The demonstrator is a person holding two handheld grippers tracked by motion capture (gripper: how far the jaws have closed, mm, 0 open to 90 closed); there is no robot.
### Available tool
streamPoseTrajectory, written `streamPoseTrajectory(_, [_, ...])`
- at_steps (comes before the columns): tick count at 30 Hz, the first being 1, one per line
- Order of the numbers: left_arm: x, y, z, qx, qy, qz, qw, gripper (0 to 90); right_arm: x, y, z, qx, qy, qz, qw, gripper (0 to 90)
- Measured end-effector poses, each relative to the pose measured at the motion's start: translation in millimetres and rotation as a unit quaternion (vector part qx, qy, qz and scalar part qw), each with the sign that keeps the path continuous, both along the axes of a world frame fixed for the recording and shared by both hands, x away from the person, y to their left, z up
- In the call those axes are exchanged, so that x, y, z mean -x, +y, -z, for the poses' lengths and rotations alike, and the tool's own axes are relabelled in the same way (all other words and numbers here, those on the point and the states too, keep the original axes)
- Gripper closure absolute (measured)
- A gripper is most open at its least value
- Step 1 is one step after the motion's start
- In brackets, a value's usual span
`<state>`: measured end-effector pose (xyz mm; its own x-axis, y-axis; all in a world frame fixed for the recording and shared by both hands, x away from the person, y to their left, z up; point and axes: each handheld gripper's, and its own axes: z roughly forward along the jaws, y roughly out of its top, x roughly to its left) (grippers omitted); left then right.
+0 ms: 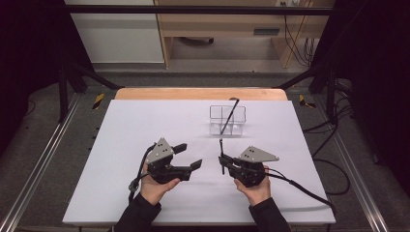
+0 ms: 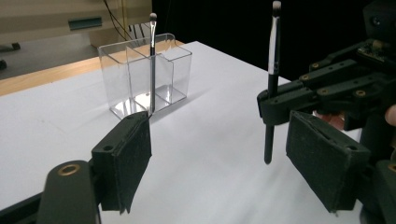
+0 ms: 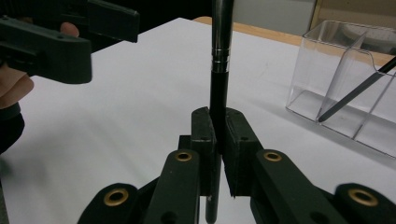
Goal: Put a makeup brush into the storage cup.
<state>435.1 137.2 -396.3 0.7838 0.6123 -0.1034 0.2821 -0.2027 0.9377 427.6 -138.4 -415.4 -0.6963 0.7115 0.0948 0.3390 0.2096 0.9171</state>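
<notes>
A: Brush (image 3: 219, 93) first: we see a slim black makeup brush held upright in our right gripper (image 3: 217, 135), the two pads pressed tight on its dark handle below the silver band. In the high view the same brush (image 1: 222, 154) stands at the front of that gripper (image 1: 223, 162), near the middle of the white table (image 1: 145, 121).

B: And from the left gripper view we see it (image 2: 272, 70) standing straight, pale bristles on top, its lower end hanging just above the table surface, the right gripper (image 2: 273, 105) clamped around its middle.

A: Our left gripper (image 2: 219, 154) is a different matter. Its jaws stand wide apart with nothing between them; the pads face bare table. In the high view it (image 1: 191, 157) sits just left of the right one, apart from the brush.

B: Agreed, we touch nothing on that side. What about the clear organizer (image 1: 227, 120)?

A: We see it farther up the table, beyond both grippers, a transparent box split into compartments. A second brush (image 1: 229, 116) leans inside it, tip poking above the rim.

B: In the left gripper view that second brush (image 2: 152, 60) looks nearly upright in the organizer (image 2: 177, 70), against a divider wall. We cannot tell exactly which compartment holds its foot.

A: Both of our hands grip the gripper bodies from the near edge, sleeves dark.
</notes>
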Motion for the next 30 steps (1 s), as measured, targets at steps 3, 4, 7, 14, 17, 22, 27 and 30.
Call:
streamPoseTrajectory(3, [1.7, 4.7, 2.0, -0.012, 0.000, -0.001, 0.9999, 19.3, -0.5, -1.4, 0.0, -0.001, 0.001, 0.003, 1.0000, 83.9])
streamPoseTrajectory(4, [2.1, 6.2, 2.7, -0.015, 0.001, -0.002, 0.9999, 18.4, -0.3, -1.8, -0.2, -0.001, 0.001, 0.004, 1.0000, 83.9])
streamPoseTrajectory(7, [2.8, 12.8, 5.7, -0.018, 0.003, -0.009, 0.9998, 16.6, -0.6, -3.0, -1.1, -0.003, 0.000, 0.007, 1.0000, 83.9])
streamPoseTrajectory(14, [5.0, 26.3, 7.8, -0.029, 0.005, -0.023, 0.9993, 11.9, -0.2, -9.7, -4.5, -0.012, -0.007, 0.014, 0.9998, 83.9])
streamPoseTrajectory(17, [5.9, 34.9, 9.5, -0.030, 0.012, -0.031, 0.9990, 10.8, -0.7, -12.9, -5.4, -0.017, -0.007, 0.017, 0.9997, 83.9])
streamPoseTrajectory(22, [4.9, 45.0, 12.8, -0.038, 0.014, -0.045, 0.9981, 10.0, -1.5, -14.8, -7.1, -0.021, -0.009, 0.021, 0.9995, 83.9])
streamPoseTrajectory(27, [5.2, 54.2, 15.2, -0.043, 0.013, -0.056, 0.9974, 9.9, -3.3, -16.8, -10.1, -0.030, -0.014, 0.026, 0.9991, 83.9])
streamPoseTrajectory(30, [5.2, 59.8, 14.6, -0.039, 0.012, -0.063, 0.9972, 9.9, -5.4, -18.1, -11.9, -0.034, -0.014, 0.032, 0.9988, 83.9])
